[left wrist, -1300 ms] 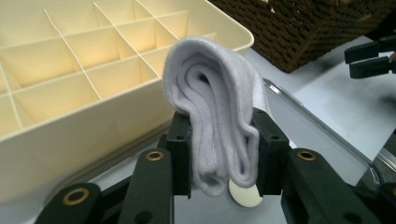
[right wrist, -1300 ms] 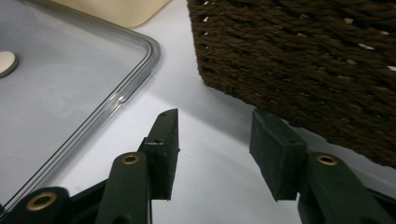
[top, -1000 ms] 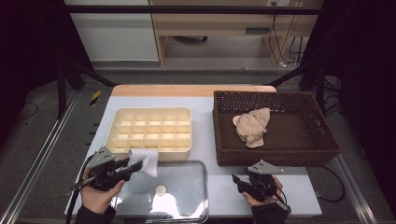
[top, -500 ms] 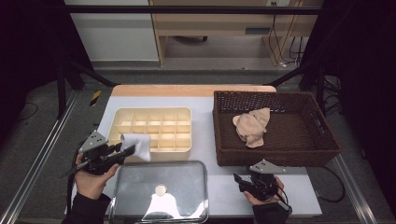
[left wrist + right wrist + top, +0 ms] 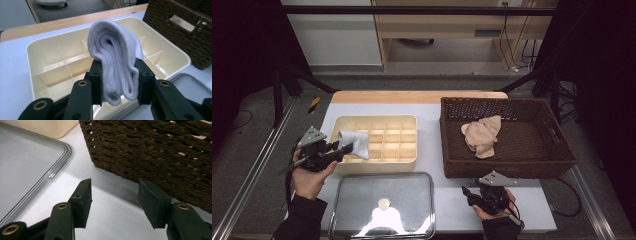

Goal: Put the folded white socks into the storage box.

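The left gripper (image 5: 337, 148) clamps a folded white sock (image 5: 116, 62) over the tray's (image 5: 409, 161) left end. The right gripper (image 5: 113, 202) gapes empty near the basket (image 5: 512, 167).

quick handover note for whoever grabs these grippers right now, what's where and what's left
Left gripper: shut on a folded white sock, held over the left end of the cream divider box.
Right gripper: open, empty, low over the table in front of the wicker basket.
Done: sock picked up.
Left: drop it in a compartment; a beige cloth waits in the basket; the clear lid lies off the box.
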A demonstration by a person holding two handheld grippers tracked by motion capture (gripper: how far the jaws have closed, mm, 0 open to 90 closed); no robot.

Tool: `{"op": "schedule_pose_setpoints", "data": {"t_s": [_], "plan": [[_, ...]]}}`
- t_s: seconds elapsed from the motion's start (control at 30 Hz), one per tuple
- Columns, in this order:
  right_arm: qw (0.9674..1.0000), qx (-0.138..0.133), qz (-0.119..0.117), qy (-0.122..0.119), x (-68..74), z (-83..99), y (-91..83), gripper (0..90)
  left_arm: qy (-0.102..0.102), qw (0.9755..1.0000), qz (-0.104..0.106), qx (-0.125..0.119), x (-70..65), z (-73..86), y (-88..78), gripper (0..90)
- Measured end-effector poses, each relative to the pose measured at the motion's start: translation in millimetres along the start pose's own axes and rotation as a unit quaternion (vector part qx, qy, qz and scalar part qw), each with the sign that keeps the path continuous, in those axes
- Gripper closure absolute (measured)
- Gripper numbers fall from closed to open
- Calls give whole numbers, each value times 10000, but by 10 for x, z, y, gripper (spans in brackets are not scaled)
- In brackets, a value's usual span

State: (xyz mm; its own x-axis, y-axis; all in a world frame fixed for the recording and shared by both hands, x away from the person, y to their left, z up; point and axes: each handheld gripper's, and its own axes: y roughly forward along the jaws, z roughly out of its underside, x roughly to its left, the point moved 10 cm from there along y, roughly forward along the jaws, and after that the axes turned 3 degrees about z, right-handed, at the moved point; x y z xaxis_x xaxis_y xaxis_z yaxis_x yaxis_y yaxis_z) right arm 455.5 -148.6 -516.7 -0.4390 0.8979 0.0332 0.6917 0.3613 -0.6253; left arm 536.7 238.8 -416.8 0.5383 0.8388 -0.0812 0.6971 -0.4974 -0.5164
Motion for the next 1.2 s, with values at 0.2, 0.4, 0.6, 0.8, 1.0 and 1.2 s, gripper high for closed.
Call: {"op": "schedule_pose_setpoints", "data": {"t_s": [0.2,0.4,0.6,0.8,1.0,1.2], "plan": [[10000,-22,-17,-75,26,3,-8,458,-68,9994,-230,245,194,80,134,634],[10000,32,-57,-42,21,20,5,467,-88,9976,-383,570,344,275,211,635],[9999,37,-58,-76,33,17,9,470,38,9952,-517,833,416,409,172,635],[9999,75,-79,-78,42,22,16,473,125,9939,-395,1021,398,473,169,636],[9999,98,-82,-80,43,28,20,473,298,9904,-364,1301,311,479,230,637],[9999,103,-105,-81,52,29,20,473,337,9867,-355,1549,259,489,292,639]]}}
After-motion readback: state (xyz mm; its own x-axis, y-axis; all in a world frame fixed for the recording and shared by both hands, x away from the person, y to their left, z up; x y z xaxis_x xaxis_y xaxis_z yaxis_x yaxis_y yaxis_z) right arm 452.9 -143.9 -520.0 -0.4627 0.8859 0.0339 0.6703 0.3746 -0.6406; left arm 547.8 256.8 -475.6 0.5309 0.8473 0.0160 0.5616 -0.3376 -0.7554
